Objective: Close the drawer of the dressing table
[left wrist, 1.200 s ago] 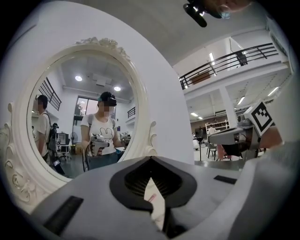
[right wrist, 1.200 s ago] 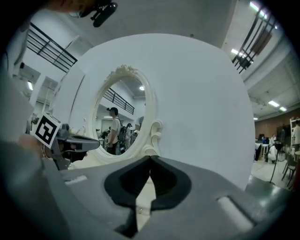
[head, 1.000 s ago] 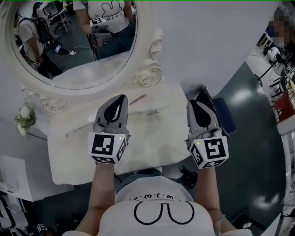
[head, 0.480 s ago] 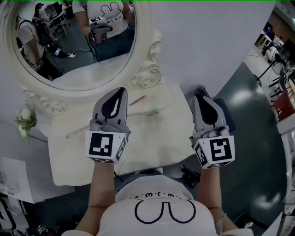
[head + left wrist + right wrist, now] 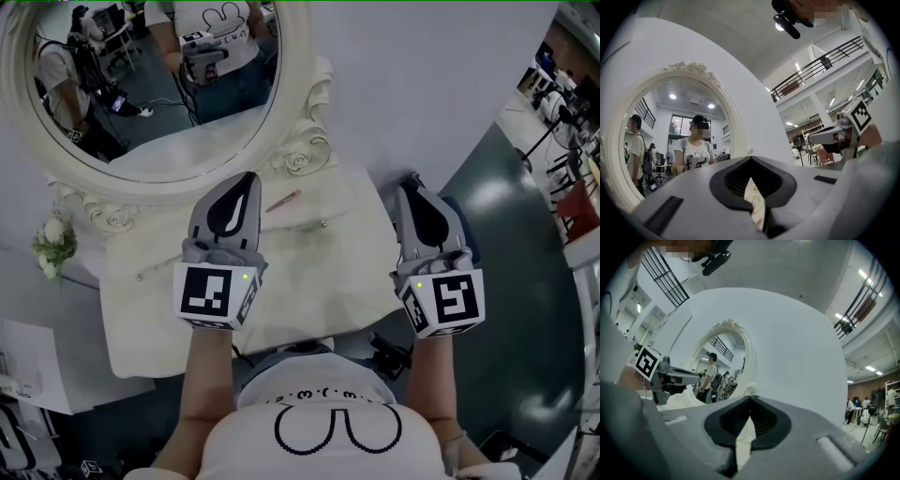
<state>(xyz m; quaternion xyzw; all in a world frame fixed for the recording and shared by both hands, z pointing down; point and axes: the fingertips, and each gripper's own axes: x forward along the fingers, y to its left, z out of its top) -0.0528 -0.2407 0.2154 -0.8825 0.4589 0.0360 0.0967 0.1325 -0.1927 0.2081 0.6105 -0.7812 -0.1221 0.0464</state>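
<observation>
Raised a little since 1 s ago: 2 grippers. Left gripper (image 5: 246, 183) jaws fully closed, empty, dressing table (image 5: 309, 291) top below it, mirror (image 5: 141, 84) ahead. Right gripper (image 5: 411, 185) closed, empty, above the table's right edge. Drawer hidden.

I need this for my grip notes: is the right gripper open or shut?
Shut. In the right gripper view, the tips of the right gripper meet, and nothing is caught between them.

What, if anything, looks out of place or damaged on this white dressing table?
Nothing stands out. The top of the white dressing table shows no spill or damage; a slim pink stick lies slanted near the base of the ornate oval mirror.
</observation>
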